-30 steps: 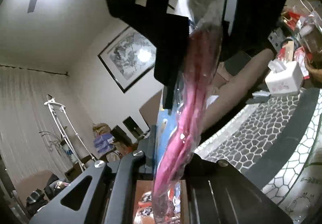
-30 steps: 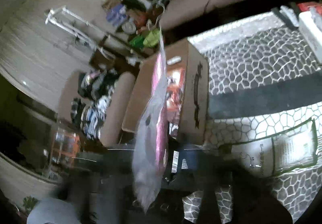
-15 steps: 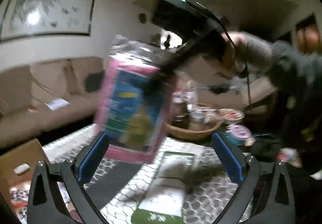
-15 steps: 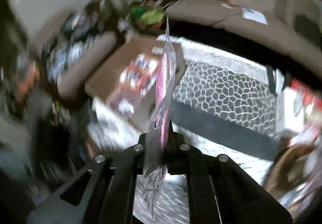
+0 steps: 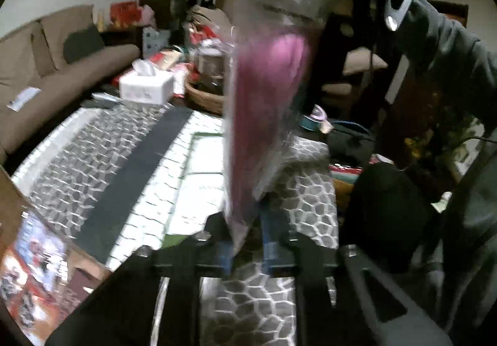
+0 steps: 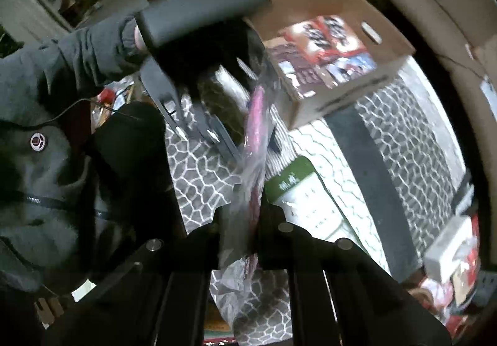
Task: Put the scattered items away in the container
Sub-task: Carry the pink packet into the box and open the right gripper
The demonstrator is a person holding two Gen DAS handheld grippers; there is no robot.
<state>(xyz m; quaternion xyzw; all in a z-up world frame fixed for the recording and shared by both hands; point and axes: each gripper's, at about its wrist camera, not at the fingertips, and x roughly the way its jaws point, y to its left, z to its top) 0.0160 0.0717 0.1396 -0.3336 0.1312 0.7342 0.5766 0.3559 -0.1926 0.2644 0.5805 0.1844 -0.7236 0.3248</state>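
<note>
A pink packet in a clear plastic bag (image 5: 267, 97) is held edge-on between both grippers above the patterned table. My left gripper (image 5: 245, 240) is shut on its lower end. My right gripper (image 6: 242, 215) is shut on the other end of the same bag (image 6: 256, 116). The left gripper's body (image 6: 198, 44) shows in the right wrist view, just left of the bag. The cardboard box (image 6: 351, 100) stands on the table beyond the bag and holds several snack packets (image 6: 323, 44). A corner of the box (image 5: 12, 190) shows in the left wrist view.
A green-and-white flat packet (image 6: 307, 200) lies on the table (image 5: 102, 156) below the bag. A white tissue box (image 5: 146, 88) and a wicker basket (image 5: 205, 97) stand at the far end. A brown sofa (image 5: 46, 66) runs along the table.
Both cameras have swung round quickly. The left gripper was open with the packet in front of it; now it is shut on the packet's end. The right gripper stays shut on the bag.
</note>
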